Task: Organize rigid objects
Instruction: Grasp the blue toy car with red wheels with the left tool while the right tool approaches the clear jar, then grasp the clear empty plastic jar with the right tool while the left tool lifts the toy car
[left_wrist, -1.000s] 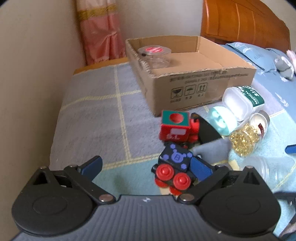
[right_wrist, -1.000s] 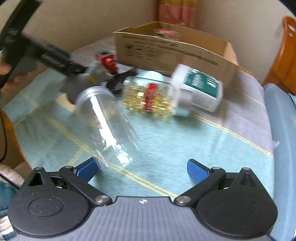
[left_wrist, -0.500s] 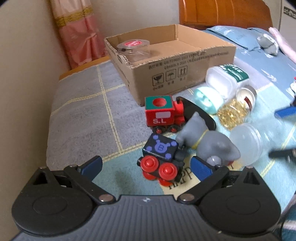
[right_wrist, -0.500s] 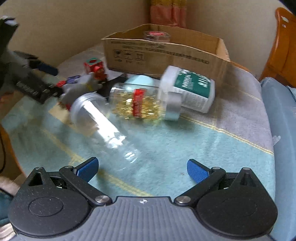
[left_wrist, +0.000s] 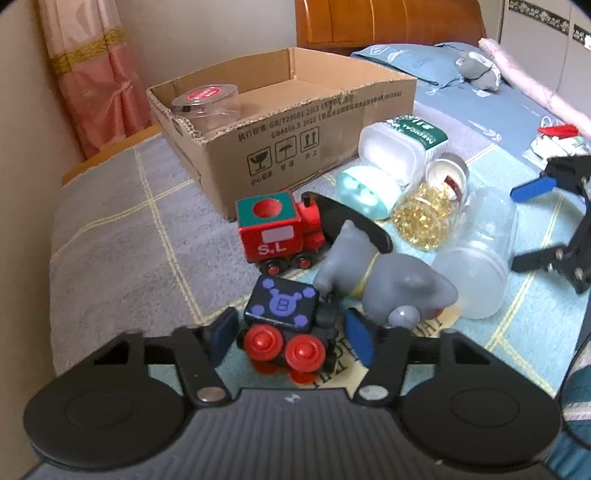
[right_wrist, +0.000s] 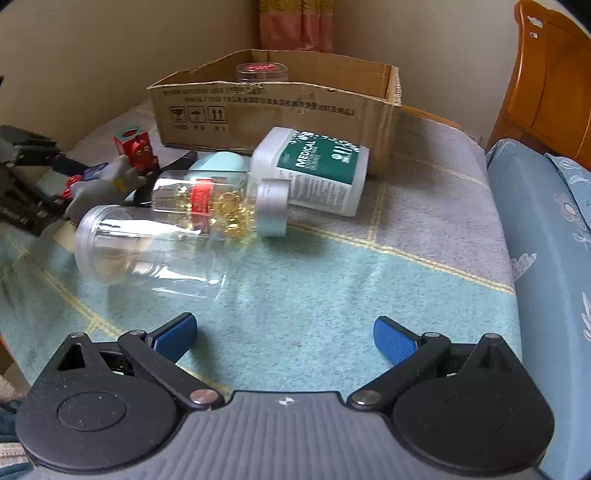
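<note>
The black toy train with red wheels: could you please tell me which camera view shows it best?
The left wrist view: the black toy train sits close and sharp between the closing left tool. The right wrist view shows only red wheels behind the grey figurine.

A pink curtain (left_wrist: 88, 74) hung in the corner beside a plain beige wall (right_wrist: 110, 55), a wooden headboard (left_wrist: 388, 26) stood behind the bed, and a blue patterned pillow (right_wrist: 554, 229) lay along its edge.

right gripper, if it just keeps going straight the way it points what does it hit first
Probably the bare teal blanket just ahead of the open right gripper. The clear empty jar lies left of that line, though depth is hard to judge.
</note>
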